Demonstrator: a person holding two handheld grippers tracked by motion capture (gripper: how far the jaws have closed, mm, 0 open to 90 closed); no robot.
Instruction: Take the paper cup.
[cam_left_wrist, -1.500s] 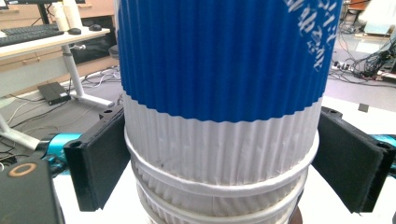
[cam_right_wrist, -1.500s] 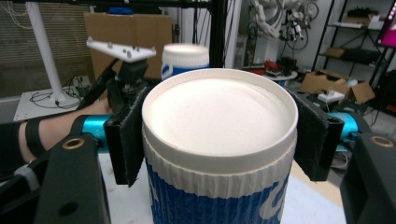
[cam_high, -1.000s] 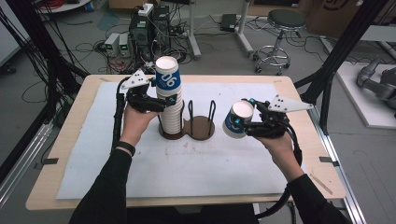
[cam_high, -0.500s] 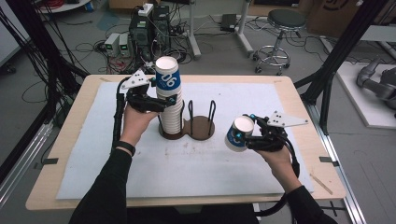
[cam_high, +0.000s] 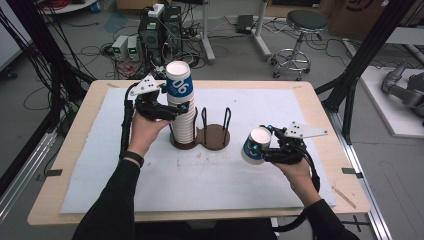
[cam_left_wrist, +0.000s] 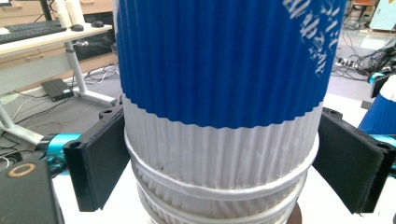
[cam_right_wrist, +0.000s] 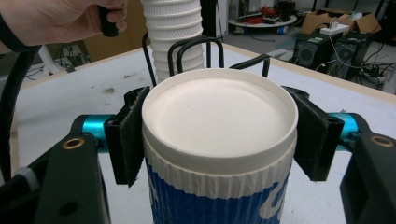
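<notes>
A tall stack of upturned white ribbed paper cups (cam_high: 182, 120) stands on the left side of a dark two-ring cup holder (cam_high: 216, 137); the top cup (cam_high: 179, 82) carries a blue band. My left gripper (cam_high: 181, 107) is shut on the stack just under that band, its pads (cam_left_wrist: 100, 161) pressing both sides of a cup rim (cam_left_wrist: 219, 154). My right gripper (cam_high: 261, 150) is shut on a single blue-banded cup (cam_high: 254, 145), held tilted low over the mat, right of the holder. Its white closed base (cam_right_wrist: 219, 116) faces the right gripper view, between the jaws of that gripper (cam_right_wrist: 219, 140).
A white mat (cam_high: 200, 190) covers most of the wooden table (cam_high: 320, 100). The holder's black wire loops (cam_right_wrist: 196, 46) rise beside the stack. Beyond the far edge are a stool (cam_high: 305, 22), floor electronics (cam_high: 150, 35) and cables. Black frame posts (cam_high: 360, 75) stand at the right.
The right gripper has sunk with its cup and drifted toward the near right, away from the holder. The left gripper and the stack have stayed put.
</notes>
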